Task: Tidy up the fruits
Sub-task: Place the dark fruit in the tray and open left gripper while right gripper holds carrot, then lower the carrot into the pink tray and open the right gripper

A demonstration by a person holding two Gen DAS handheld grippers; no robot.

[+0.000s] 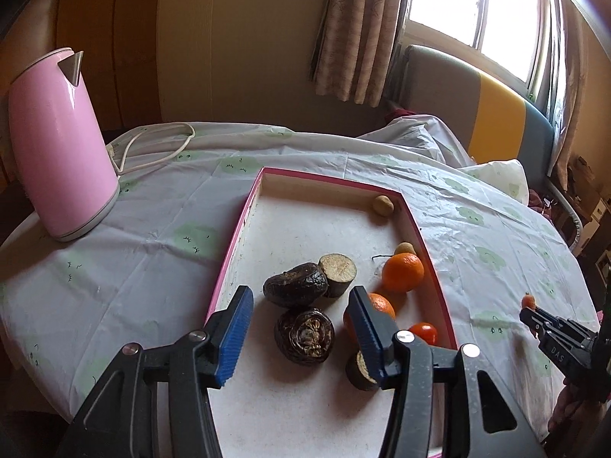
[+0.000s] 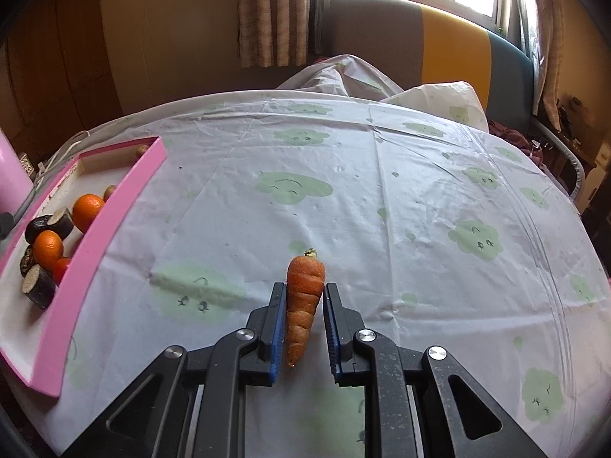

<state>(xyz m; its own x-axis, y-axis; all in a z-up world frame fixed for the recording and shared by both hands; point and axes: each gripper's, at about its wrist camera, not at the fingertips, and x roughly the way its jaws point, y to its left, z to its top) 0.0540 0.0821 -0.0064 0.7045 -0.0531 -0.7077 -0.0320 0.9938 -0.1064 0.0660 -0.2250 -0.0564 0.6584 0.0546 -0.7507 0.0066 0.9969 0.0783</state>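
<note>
A pink-rimmed white tray (image 1: 244, 221) lies on the table and holds oranges (image 1: 403, 271), dark water chestnuts (image 1: 303, 334), cut dark stem pieces (image 1: 338, 274) and two small brown fruits (image 1: 383, 204). My left gripper (image 1: 299, 337) is open and empty, low over the tray around a water chestnut. My right gripper (image 2: 304, 326) is closed on a small carrot (image 2: 303, 297), to the right of the tray (image 2: 99, 229). It also shows in the left wrist view (image 1: 532, 311), with the carrot's tip (image 1: 528, 300) sticking out.
A pink electric kettle (image 1: 61, 145) with a white cord (image 1: 160, 149) stands at the table's far left. A white cloth with green cloud prints (image 2: 343, 198) covers the round table. A sofa (image 2: 439, 38) and curtains lie beyond the far edge.
</note>
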